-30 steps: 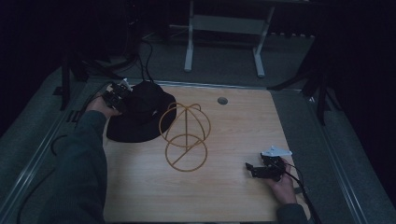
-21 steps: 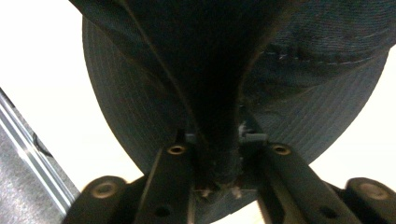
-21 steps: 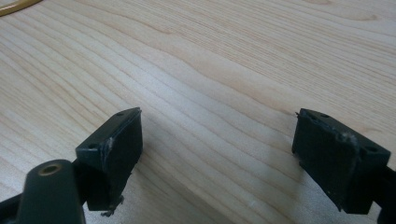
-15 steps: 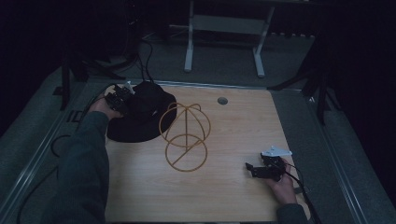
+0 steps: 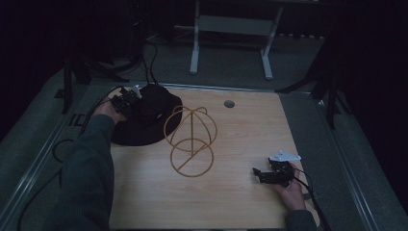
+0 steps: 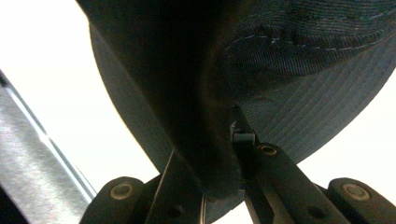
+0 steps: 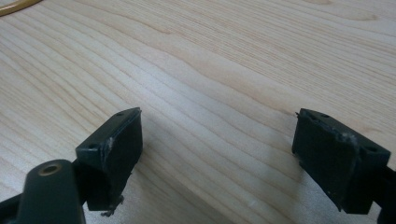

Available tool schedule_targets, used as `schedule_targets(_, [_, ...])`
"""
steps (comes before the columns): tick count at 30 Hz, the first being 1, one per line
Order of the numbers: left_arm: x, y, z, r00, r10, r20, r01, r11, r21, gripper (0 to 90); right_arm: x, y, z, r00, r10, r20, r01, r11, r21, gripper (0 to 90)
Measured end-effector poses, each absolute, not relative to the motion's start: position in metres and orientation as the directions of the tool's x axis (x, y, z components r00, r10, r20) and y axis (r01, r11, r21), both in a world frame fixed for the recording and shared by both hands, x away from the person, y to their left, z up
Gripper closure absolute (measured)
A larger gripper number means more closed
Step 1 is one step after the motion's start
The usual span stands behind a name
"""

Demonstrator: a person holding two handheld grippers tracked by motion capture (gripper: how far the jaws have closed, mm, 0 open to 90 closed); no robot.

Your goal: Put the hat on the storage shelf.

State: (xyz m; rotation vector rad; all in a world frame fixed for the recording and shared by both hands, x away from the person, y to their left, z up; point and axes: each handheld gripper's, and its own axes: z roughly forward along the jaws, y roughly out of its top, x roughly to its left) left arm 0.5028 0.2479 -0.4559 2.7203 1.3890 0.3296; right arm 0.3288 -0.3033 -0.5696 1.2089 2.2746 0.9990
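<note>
Left gripper point(image 6: 219, 186) jaws just closed, apparently pinching stitched denim hat point(image 5: 149, 118) brim; right gripper point(image 7: 217, 154) wide.

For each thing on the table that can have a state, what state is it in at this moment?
Hat: lying on the table, its brim pinched by the left tongs.
Left tongs: have just been closing, now shut on the brim.
Right tongs: open, nothing between them, low over the table.
Wire stand: upright, untouched, beside the hat.
</note>
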Motion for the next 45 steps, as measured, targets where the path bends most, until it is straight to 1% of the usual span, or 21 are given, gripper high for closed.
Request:
schedule_targets(4, [0.499, 0.246, -0.453, 0.557, 0.811, 0.177, 0.791, -0.583, 0.184, 88.2, 0.329, -0.303, -0.570, -0.559, 0.829, 0.001, 0.562, 0.378, 0.736, 16.0])
schedule_targets(12, [0.490, 0.247, -0.442, 0.562, 0.812, 0.160, 0.776, -0.584, 0.238, 88.3, 0.329, -0.303, -0.570, -0.559, 0.829, 0.001, 0.562, 0.378, 0.736, 16.0])
schedule_targets(20, [0.481, 0.253, -0.429, 0.559, 0.820, 0.123, 0.764, -0.567, 0.309, 88.5, 0.329, -0.303, -0.570, -0.560, 0.829, 0.001, 0.562, 0.378, 0.736, 16.0])
schedule_targets(24, [0.476, 0.255, -0.423, 0.557, 0.827, 0.078, 0.760, -0.546, 0.352, 88.5, 0.329, -0.303, -0.570, -0.560, 0.829, 0.001, 0.561, 0.378, 0.736, 16.0])
schedule_targets(38, [0.466, 0.265, -0.410, 0.555, 0.831, 0.038, 0.751, -0.521, 0.406, 88.4, 0.329, -0.303, -0.570, -0.560, 0.829, 0.001, 0.561, 0.379, 0.736, 16.0])
schedule_targets(45, [0.457, 0.269, -0.401, 0.575, 0.818, 0.032, 0.726, -0.528, 0.440, 88.3, 0.329, -0.303, -0.570, -0.560, 0.829, 0.001, 0.561, 0.378, 0.736, 16.0])
